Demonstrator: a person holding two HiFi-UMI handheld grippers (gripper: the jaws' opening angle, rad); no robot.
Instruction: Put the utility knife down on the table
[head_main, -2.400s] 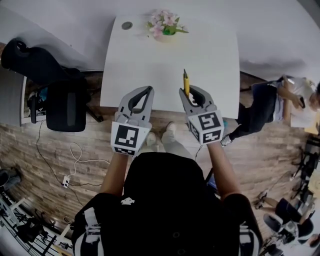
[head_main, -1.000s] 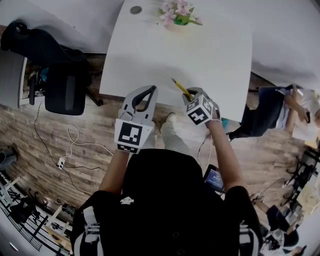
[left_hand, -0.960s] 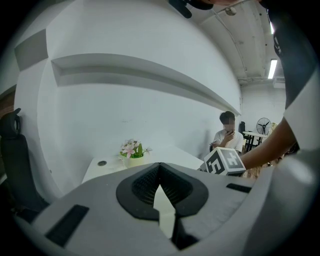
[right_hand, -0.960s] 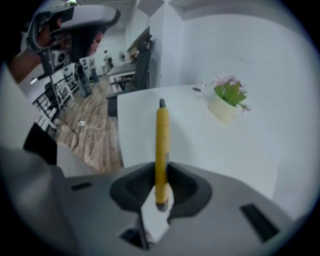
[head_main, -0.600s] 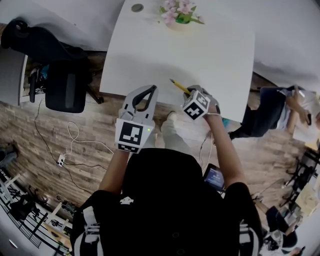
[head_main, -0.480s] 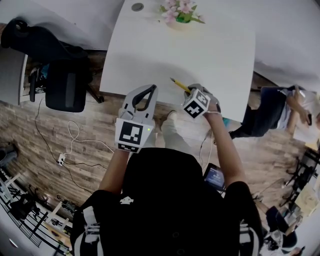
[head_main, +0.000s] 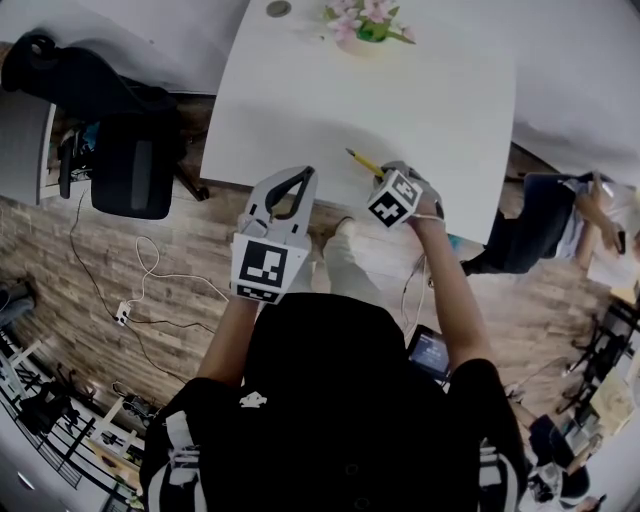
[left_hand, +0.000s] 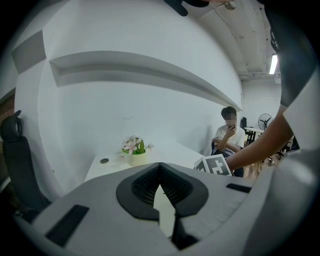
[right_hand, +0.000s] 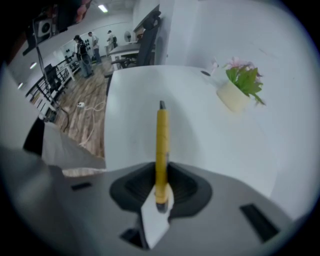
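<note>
1. Black clothing is filling the bottom of the head view, where a person is standing at the near edge of a white table (head_main: 300, 110) and holding a gripper in each hand.
2. Nearest on the left, the left gripper (head_main: 301, 174) is hovering at that edge. Its jaws are resting together with nothing between them (apparently idling clear of the work).
3. Beside it, the right gripper (right_hand: 161, 186) is tilting steeply down over the table's near edge. Its jaws are standing partly closed, clamping the rear end of the yellow utility knife (right_hand: 161, 142).
4. The knife is sticking out ahead of the jaws, its dark tip pointing toward the middle of the tabletop. It is sitting low over the surface, but I cannot tell whether it is touching. Angling it this way is probably bringing it close enough to be released gently.
5. Farther back, a pot of pink flowers (right_hand: 235, 95) is standing well apart from the knife, leaving bare table for setting it down.
6. Beyond the table, a black office chair (head_main: 130, 170) is sitting on the wooden floor (head_main: 100, 260), and a seated person (left_hand: 227, 137) is looking down.
</note>
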